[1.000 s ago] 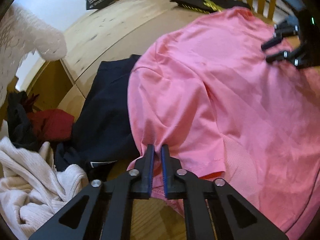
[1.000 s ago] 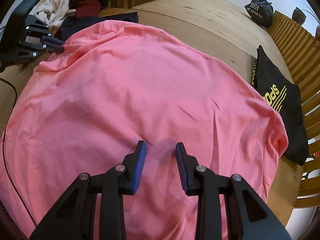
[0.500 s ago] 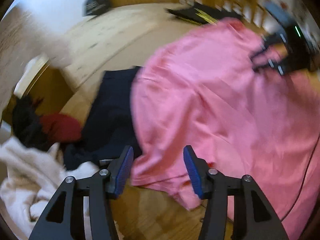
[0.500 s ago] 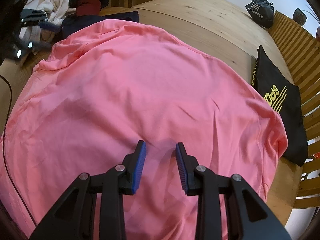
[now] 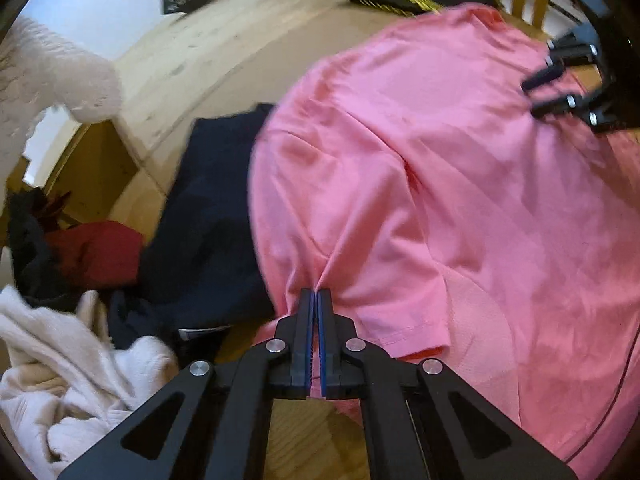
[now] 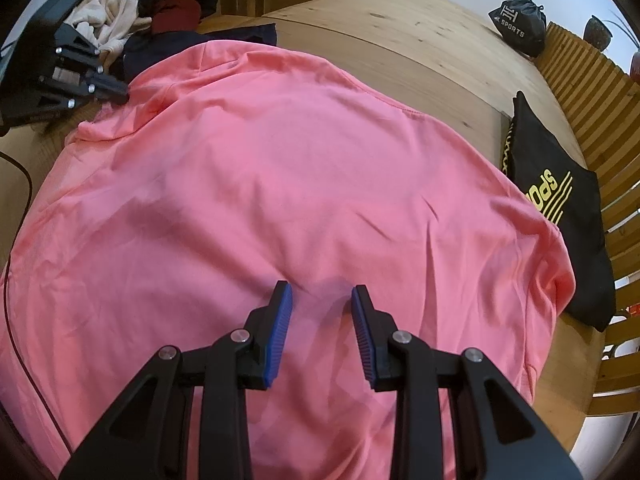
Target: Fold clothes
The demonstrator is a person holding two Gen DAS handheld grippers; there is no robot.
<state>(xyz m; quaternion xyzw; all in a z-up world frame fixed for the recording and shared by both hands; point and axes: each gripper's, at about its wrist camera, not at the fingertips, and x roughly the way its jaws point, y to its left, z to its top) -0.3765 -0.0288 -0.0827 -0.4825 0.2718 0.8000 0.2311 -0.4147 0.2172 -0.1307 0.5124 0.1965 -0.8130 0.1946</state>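
My left gripper (image 5: 316, 294) is pinched tight on the pink shirt (image 5: 420, 184) — the blue pads (image 5: 308, 336) meet on a gathered fold at the sleeve, and creases fan out from the bite. My right gripper (image 6: 322, 300) hangs over the middle of the shirt with its pads (image 6: 280, 332) a moderate gap apart and nothing between them; whether the tips touch the cloth I cannot tell.

The shirt lies spread across the wooden table (image 6: 420, 48), covering most of it. Taking the shirt as my mark: a navy garment (image 5: 208, 216) is tucked partly under its edge on the sleeve side, and beyond that sit a red garment (image 5: 96, 252) and a rumpled white sweater (image 5: 68, 368). On the opposite side, a folded black shirt (image 6: 560, 216) with yellow lettering lies just beside the pink hem, against a slatted wooden rail (image 6: 592, 92). A black sports bag (image 6: 520, 26) stands well apart from the shirt, at the table's far end. A thin dark cable (image 6: 16, 292) runs along the shirt's near edge — seen from the right wrist.
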